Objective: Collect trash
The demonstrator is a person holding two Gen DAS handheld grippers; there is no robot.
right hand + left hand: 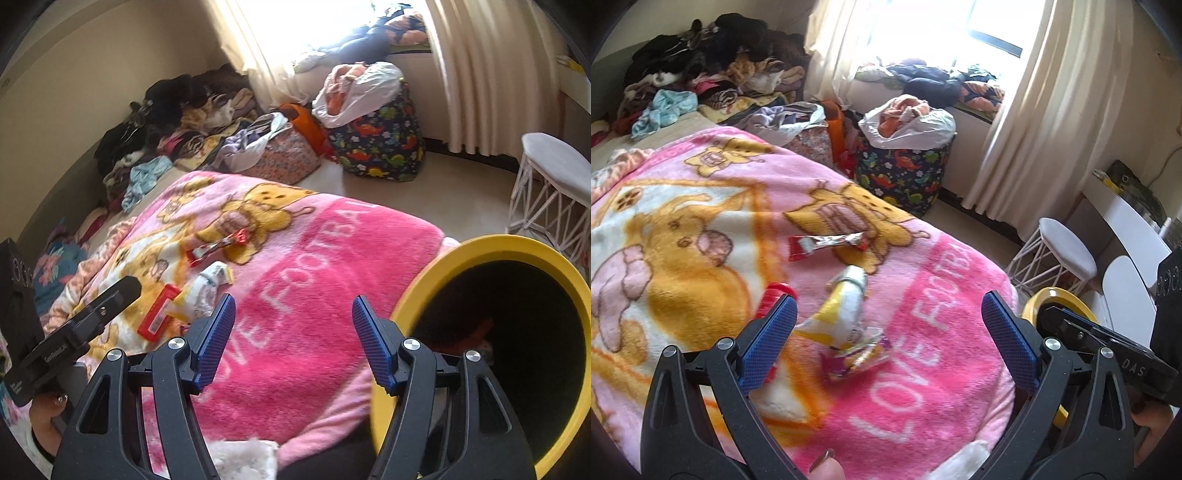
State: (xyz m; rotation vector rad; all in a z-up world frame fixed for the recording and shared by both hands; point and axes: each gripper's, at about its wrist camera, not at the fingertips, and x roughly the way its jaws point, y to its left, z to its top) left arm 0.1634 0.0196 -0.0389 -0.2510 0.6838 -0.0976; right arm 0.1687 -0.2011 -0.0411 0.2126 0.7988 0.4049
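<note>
Several wrappers lie on a pink blanket (923, 369): a red and silver wrapper (827, 244), a white and yellow packet (842, 306), a crumpled foil wrapper (860, 356) and a red packet (772, 299) partly behind my left finger. My left gripper (888, 317) is open above the white and yellow packet. My right gripper (293, 314) is open and empty over the blanket (314, 266), next to a yellow-rimmed bin (491, 332) at its right. The red packet (159, 314), white packet (210, 280) and red and silver wrapper (218, 245) lie left of it.
Piles of clothes (713, 66) lie at the bed's far end. A dinosaur-print bag (905, 173) with a white plastic bag stands by the curtain (1041, 129). A white wire stool (1060, 254) stands right of the bed. The yellow bin (1052, 306) shows behind my left gripper.
</note>
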